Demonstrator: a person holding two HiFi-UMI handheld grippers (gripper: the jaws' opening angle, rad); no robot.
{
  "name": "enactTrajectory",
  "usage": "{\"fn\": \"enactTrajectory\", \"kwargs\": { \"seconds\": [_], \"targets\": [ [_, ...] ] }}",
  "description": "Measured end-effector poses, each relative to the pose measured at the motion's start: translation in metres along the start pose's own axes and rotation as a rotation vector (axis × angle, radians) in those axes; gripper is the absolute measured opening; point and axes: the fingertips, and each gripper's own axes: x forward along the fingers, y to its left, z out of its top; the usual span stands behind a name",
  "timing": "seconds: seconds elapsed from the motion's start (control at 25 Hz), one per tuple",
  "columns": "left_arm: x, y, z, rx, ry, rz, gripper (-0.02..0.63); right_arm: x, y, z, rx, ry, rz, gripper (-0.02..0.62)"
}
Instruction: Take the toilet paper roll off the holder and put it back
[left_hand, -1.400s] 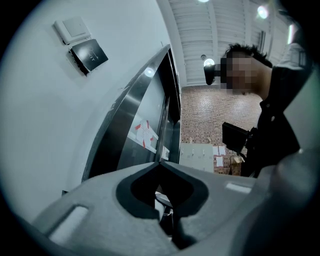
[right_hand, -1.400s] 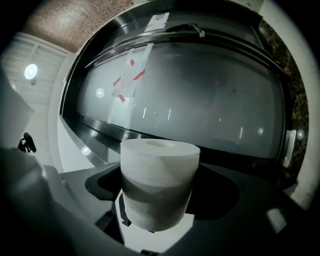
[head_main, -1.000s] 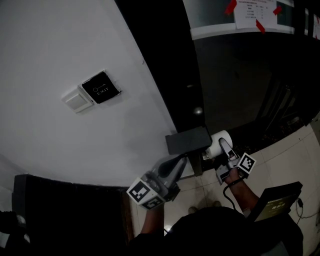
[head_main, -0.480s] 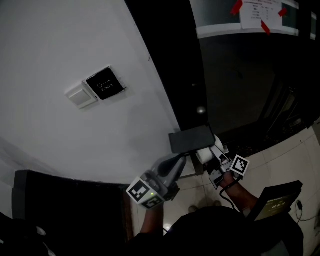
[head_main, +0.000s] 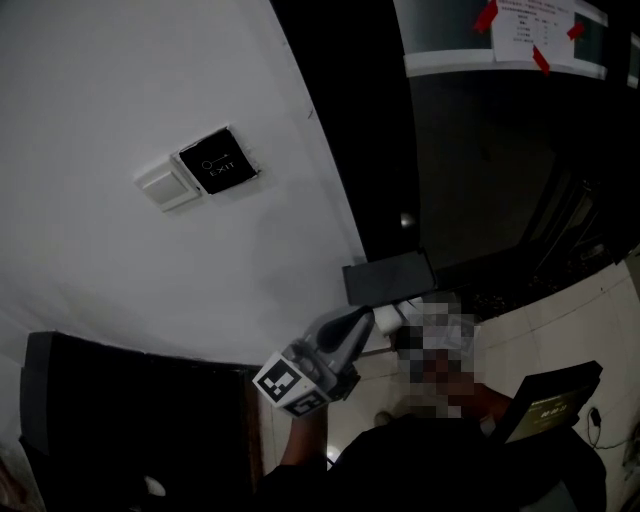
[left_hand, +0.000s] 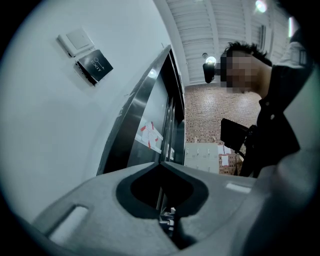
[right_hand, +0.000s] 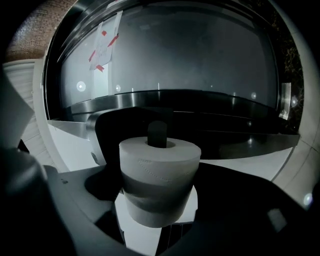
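So, the toilet paper roll (right_hand: 159, 175) sits dead centre in the right gripper view. Its long axis runs along the jaws, away from the camera, so the flat far end with the core hole points at the holder (right_hand: 115, 125). The holder's dark peg (right_hand: 157, 134) stands in that core hole, though I can't tell how far in it goes. The right gripper (right_hand: 159, 186) has the roll clamped by its curved sides, one finger on the left (right_hand: 75, 200) and the other on the right. The near end of the roll is tucked down between them and the far end sticks out past the tips. In the head view a mosaic patch hides that gripper, and only a bit of white roll (head_main: 390, 318) peeks out just under the holder's black cover (head_main: 388, 276). The left gripper (left_hand: 161, 163) is pinched closed with nothing in it, tips meeting. In the head view it hangs just below and left of the cover, close to the roll. Up on the white wall (head_main: 120, 260) are a black EXIT panel (head_main: 218, 160) and a white switch (head_main: 168, 188) beside it.
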Motion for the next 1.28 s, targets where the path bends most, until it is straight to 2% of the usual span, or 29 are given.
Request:
{"fn": "enactTrajectory", "kwargs": {
  "seconds": [0.16,0.28,0.48,0.64,0.76,0.84,0.92,0.96,1.04,1.16,1.28],
  "targets": [
    [-0.006,0.006,-0.001,-0.002,-0.001,0.016,0.0,0.004,-0.005,-0.012,-0.012,0.036,-0.017,0.434],
    [-0.006,0.009,0.0,-0.012,-0.009,0.02,0.0,0.006,-0.004,-0.019,-0.006,0.07,0.003,0.434],
    [0.001,0.011,-0.001,-0.019,-0.009,0.001,0.0,-0.007,-0.005,-0.019,-0.024,0.084,0.001,0.434],
    [0.008,0.01,0.001,-0.017,-0.014,-0.02,0.0,-0.032,-0.009,-0.005,-0.039,0.042,-0.02,0.434],
    [0.012,0.01,0.001,-0.015,-0.019,-0.036,0.0,-0.067,-0.021,0.029,-0.108,-0.058,-0.089,0.433],
    [0.013,0.011,0.0,-0.017,-0.016,-0.042,0.0,-0.093,-0.02,0.068,-0.191,-0.163,-0.148,0.401],
    [0.014,0.012,0.0,-0.019,-0.013,-0.044,0.0,-0.113,0.006,0.112,-0.356,-0.253,-0.168,0.349],
    [0.014,0.012,0.0,-0.018,-0.013,-0.045,0.0,-0.117,0.033,0.129,-0.466,-0.281,-0.135,0.314],
    [0.014,0.013,0.002,-0.015,-0.017,-0.041,0.0,-0.11,0.101,0.146,-0.676,-0.295,-0.016,0.205],
    [0.014,0.013,0.005,-0.007,-0.025,-0.037,0.0,-0.087,0.187,0.123,-0.927,-0.202,0.161,0.005],
    [0.014,0.011,0.011,0.003,-0.038,-0.038,0.0,-0.061,0.234,0.074,-1.091,-0.053,0.302,0.002]
  ]
}}
